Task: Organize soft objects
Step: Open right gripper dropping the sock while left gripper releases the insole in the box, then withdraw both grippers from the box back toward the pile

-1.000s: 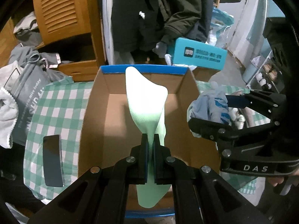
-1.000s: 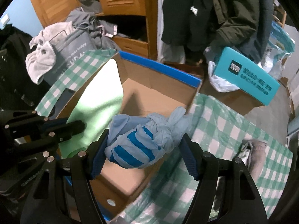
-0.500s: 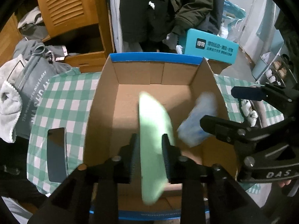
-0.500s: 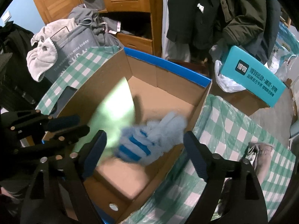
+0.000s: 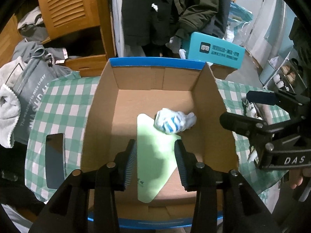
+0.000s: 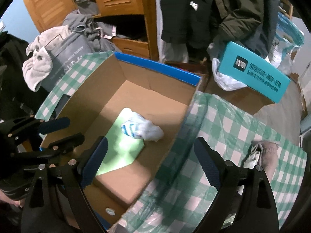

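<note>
An open cardboard box (image 5: 155,63) with a blue rim stands on a green checked cloth. On its floor lies a flat pale green pad (image 5: 151,149), and a blue-striped white cloth bundle (image 5: 173,123) rests on the pad's far corner. My left gripper (image 5: 155,142) hangs above the pad with its jaws opening; nothing is pressed between the pads. My right gripper (image 6: 150,141) stands open over the box's right wall, above the bundle (image 6: 141,129) and the pad (image 6: 120,141), holding nothing. Each gripper also shows in the other's view, the right gripper (image 5: 235,107) and the left gripper (image 6: 75,129).
A dark phone (image 5: 54,159) lies on the cloth left of the box. A grey bag (image 5: 33,97) with a towel stands further left. A teal carton (image 5: 215,51) sits behind the box. A grey soft item (image 6: 262,153) lies on the cloth at the right.
My left gripper let go of the green pad, which fell flat onto the box floor. My right gripper opened and the striped bundle dropped onto the pad.
</note>
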A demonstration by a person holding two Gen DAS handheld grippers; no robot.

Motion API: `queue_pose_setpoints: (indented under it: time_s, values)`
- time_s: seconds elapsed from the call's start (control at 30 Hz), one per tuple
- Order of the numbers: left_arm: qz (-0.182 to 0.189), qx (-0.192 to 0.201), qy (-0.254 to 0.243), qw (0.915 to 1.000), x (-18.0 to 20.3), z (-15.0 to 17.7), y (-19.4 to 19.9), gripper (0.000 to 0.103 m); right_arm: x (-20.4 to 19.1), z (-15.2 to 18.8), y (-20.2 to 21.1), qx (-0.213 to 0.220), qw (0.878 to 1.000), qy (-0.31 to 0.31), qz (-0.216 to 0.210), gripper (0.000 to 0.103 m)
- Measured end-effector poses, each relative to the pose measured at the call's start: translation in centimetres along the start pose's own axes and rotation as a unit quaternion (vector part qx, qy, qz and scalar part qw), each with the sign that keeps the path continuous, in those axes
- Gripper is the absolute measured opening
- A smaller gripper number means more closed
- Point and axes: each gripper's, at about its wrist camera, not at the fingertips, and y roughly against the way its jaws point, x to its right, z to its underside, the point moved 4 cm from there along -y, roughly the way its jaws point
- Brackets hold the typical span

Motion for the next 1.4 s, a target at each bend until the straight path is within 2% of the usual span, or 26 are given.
queue_pose_setpoints:
  time_s: [0.17, 0.83, 1.4]
  values:
    - [0.013, -0.003, -0.002, 0.9999, 1.1, -0.1, -0.2, 0.044, 1.4, 0.4, 0.6, 0.002, 1.0, -0.015, 0.006, 0.09]
    - [0.034, -0.013, -0.037, 0.9986, 7.0, -0.8, -0.8, 0.045, 9.2, 3.9, 3.3, 0.009, 0.996, -0.085, 0.032, 0.09]
    - [0.042, -0.018, -0.079, 0.9958, 13.0, -1.4, -1.7, 0.047, 16.9, 7.7, 5.5, 0.014, 0.986, -0.149, 0.074, 0.09]
